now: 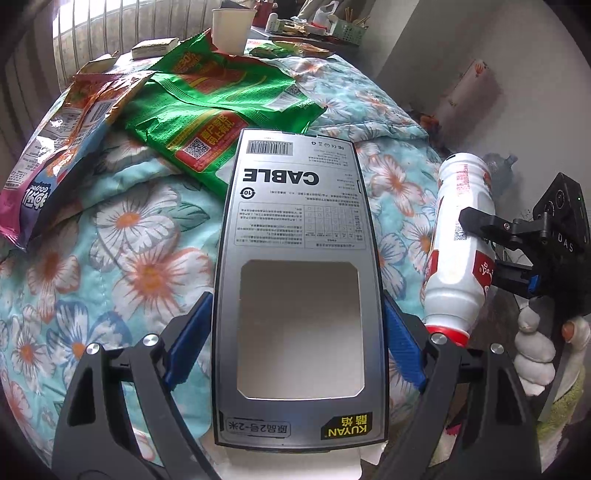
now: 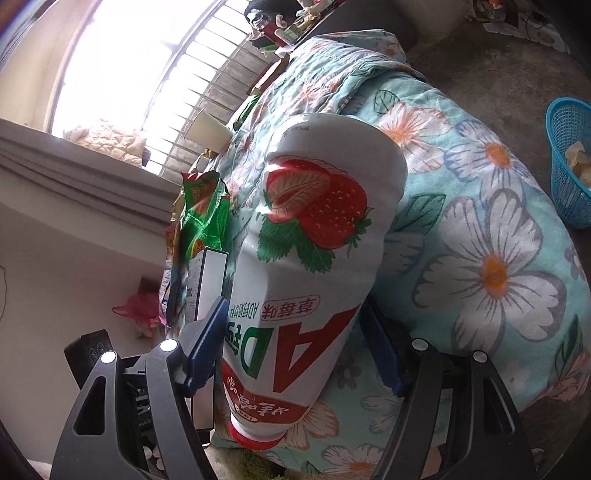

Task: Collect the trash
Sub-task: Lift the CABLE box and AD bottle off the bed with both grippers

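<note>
A: On the bed, what was the biggest thing in sight?

B: The pale blue quilt printed with white and orange flowers (image 1: 122,236), which carried all the litter. Largest on it were two crumpled green foil snack bags (image 1: 221,107) and a pink and orange foil bag (image 1: 62,147), lying just beside one another toward the window.

A: And the grippers?

B: The left gripper (image 1: 295,332) had its blue pads clamped on the long edges of a flat grey cardboard cable box with a cut-out window (image 1: 295,229), lifted over the quilt. The right gripper (image 2: 295,332) was clenched around a white plastic drink bottle with a strawberry label and red cap (image 2: 314,240), cap end toward the wrist, jaws gripping its lower body.

A: How would those handle?

B: The box looked empty, so I judged it light but easily crushed; holding the stiff edges near one end seemed right. The bottle seemed light too, though smooth and rounded, so it could slip or swing; a hold on its waisted part nearer the cap looked safest. The foil bags would be limp and slick, best pinched at a seam.

A: Anything smaller?

B: A blue plastic mesh basket (image 2: 569,158) stood on the floor beyond the bed, likely the bin, and a white paper cup (image 1: 232,26) sat at the quilt's far end.
</note>
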